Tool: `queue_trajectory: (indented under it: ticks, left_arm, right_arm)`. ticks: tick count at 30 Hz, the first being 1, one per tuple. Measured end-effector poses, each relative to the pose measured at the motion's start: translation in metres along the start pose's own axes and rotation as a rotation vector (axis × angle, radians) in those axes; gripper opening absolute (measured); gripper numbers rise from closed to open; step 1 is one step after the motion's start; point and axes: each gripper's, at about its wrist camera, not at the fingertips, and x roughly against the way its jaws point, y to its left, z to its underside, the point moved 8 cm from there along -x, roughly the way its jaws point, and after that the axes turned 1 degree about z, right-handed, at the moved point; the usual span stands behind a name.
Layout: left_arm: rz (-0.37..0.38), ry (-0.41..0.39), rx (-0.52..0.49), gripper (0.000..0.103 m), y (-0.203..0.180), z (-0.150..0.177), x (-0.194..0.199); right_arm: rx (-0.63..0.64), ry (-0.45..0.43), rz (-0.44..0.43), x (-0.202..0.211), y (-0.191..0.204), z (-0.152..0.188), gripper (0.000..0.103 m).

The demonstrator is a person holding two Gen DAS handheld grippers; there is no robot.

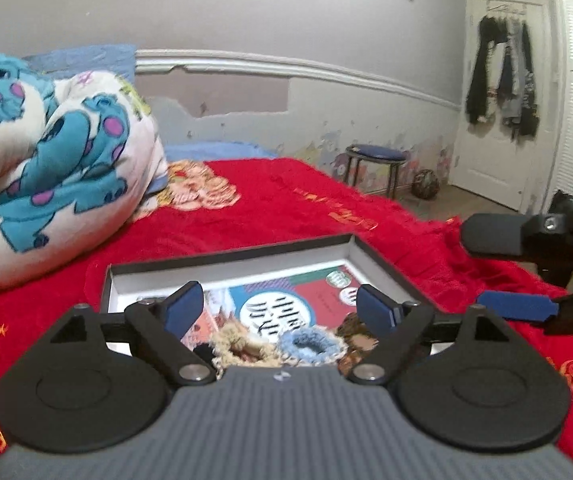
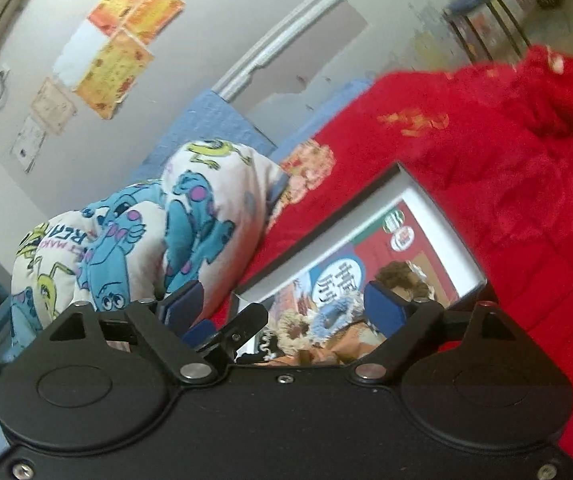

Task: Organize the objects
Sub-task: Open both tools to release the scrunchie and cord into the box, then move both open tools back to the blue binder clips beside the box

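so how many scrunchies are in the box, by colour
beige scrunchie: 1
light blue scrunchie: 1
brown scrunchie: 1
black scrunchie: 1, partly hidden
Total: 4 visible in the box; the grippers hide the near edge, so there may be more.

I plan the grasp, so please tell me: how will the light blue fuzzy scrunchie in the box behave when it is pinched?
The light blue scrunchie looks fluffy, so it likely squashes and flops. It seems light and unlikely to roll. Its neighbours touch it and may drag along.
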Motion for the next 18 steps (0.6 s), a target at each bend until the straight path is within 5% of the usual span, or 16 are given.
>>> queue_trajectory:
  ticks: [3, 11, 18]
  left_arm:
    - [0.032, -0.026, 0.027, 0.093, -0.002, -0.007, 0.013]
    - [0.112, -0.046, 0.019, 0.094, -0.012, -0.026, 0.044]
    - [0.163, -0.031, -0.003, 0.095, -0.024, -0.011, 0.065]
  right_arm:
    - [0.053, -0.038, -0.026, 0.022, 0.018, -0.006, 0.1]
    - [0.148, -0.21, -0.011, 0.082, 0.052, -0.028, 0.103]
    - [0.045, -0.255, 0.006, 0.102, 0.039, -0.022, 0.103]
